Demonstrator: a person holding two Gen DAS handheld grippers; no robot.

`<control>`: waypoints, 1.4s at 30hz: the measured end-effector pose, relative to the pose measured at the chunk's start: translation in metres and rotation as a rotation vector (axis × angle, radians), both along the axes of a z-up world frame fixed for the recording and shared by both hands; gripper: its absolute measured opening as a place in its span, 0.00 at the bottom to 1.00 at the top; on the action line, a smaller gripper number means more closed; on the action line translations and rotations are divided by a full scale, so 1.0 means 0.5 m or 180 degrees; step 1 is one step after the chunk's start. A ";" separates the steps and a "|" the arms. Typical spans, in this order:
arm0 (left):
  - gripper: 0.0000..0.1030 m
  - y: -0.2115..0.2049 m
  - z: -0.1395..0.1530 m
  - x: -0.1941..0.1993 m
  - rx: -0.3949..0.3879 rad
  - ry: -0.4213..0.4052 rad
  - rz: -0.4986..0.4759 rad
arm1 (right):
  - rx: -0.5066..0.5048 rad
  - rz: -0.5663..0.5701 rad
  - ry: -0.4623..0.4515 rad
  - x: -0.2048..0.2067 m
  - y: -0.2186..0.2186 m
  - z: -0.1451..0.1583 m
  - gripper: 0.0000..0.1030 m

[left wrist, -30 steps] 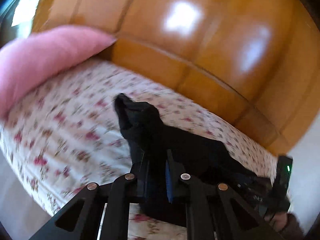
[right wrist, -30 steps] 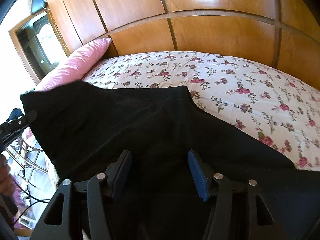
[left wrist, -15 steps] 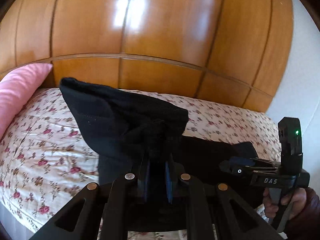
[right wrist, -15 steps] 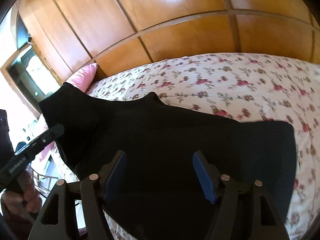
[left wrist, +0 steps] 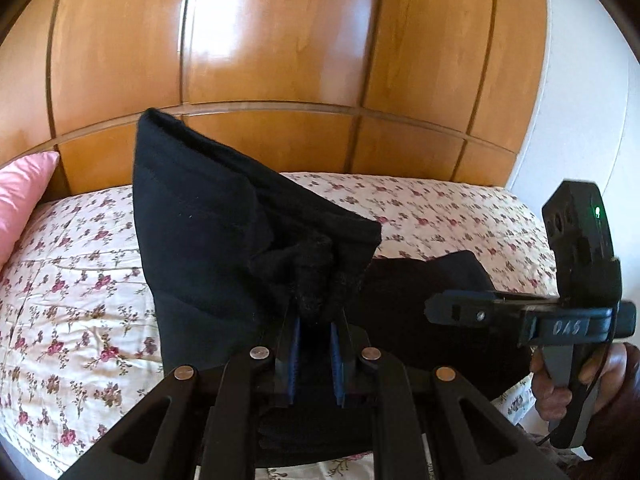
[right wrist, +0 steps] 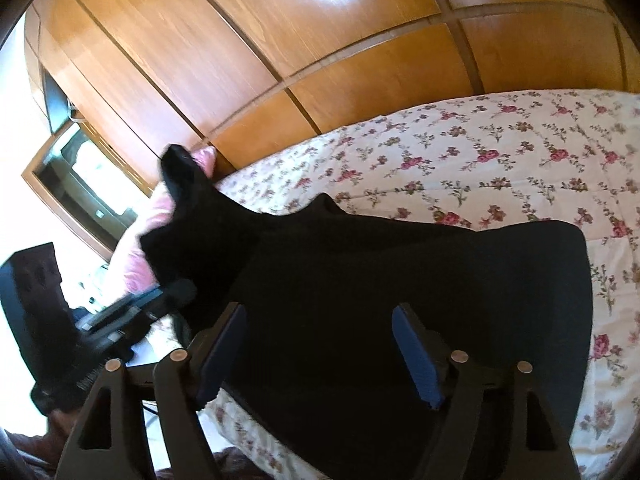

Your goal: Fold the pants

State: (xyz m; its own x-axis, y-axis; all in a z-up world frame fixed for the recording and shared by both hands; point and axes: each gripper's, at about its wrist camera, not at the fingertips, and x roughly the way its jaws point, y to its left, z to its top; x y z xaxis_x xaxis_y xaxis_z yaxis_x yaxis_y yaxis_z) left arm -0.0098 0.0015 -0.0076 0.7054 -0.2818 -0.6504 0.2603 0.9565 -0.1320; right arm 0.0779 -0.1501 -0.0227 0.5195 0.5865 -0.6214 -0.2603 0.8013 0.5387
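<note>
Left gripper (left wrist: 314,340): jaws pinching a bunched edge of the black fabric pants (left wrist: 224,240), lifted above the floral-print bedspread (left wrist: 72,280). Right gripper (right wrist: 320,344): jaws spread, over the pants' flat portion on the bed.

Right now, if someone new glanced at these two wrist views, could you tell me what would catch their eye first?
The black pants dominate: one end is bunched and lifted in the closed left gripper, the rest lying across the floral bedspread. The right gripper hangs open above the flat black cloth, gripping nothing. Behind the bed stands a glossy wooden panelled wall, with a pink pillow at the left end of the bed.
</note>
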 end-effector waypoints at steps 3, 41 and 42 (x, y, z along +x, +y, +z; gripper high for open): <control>0.12 -0.011 -0.001 0.001 0.0008 0.0012 -0.0056 | 0.0224 0.0038 -0.0016 0.002 -0.006 0.012 0.81; 0.23 0.327 -0.004 -0.038 -0.1744 0.0112 0.0483 | 0.0414 0.0878 0.0147 0.110 0.159 0.101 0.14; 0.23 0.345 -0.011 -0.036 -0.1734 0.0137 0.0613 | 0.0441 0.0892 0.0107 0.102 0.158 0.113 0.13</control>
State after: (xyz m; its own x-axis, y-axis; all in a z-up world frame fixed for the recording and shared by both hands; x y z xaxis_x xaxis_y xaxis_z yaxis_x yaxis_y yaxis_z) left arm -0.0278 0.1741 -0.0132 0.7532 -0.4532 -0.4767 0.0718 0.7770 -0.6254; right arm 0.1291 -0.0708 0.0337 0.3062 0.7843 -0.5396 -0.4408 0.6192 0.6498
